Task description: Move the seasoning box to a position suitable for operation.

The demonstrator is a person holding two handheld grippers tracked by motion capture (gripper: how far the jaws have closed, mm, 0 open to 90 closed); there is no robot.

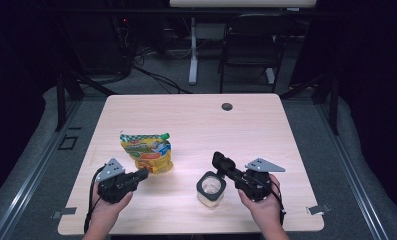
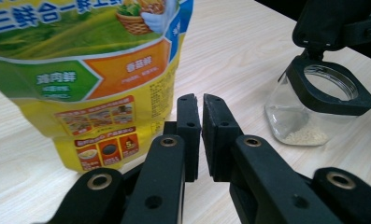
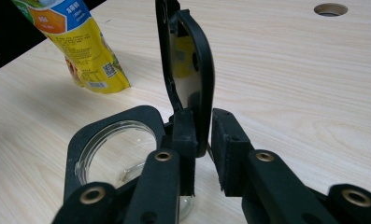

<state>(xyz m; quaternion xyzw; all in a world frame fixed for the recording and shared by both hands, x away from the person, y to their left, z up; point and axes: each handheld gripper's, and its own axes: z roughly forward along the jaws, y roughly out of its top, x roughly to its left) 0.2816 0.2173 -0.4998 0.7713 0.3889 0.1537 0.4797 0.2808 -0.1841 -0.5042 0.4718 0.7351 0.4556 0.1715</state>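
Seemingly right gripper (image 3: pixel 203 140) pinching lid (image 3: pixel 188 70), left gripper (image 2: pixel 202 119) closed

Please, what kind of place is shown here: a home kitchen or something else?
Probably a lab or recording studio, not a kitchen. A bare wooden table stands among black curtains, loose cables lie on the floor behind it, and a folding chair waits by another desk.

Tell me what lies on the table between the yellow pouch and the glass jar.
Nothing: bare wood separates the yellow pouch from the glass jar in the high view. The left gripper view shows its shut jaws pointing into that gap.
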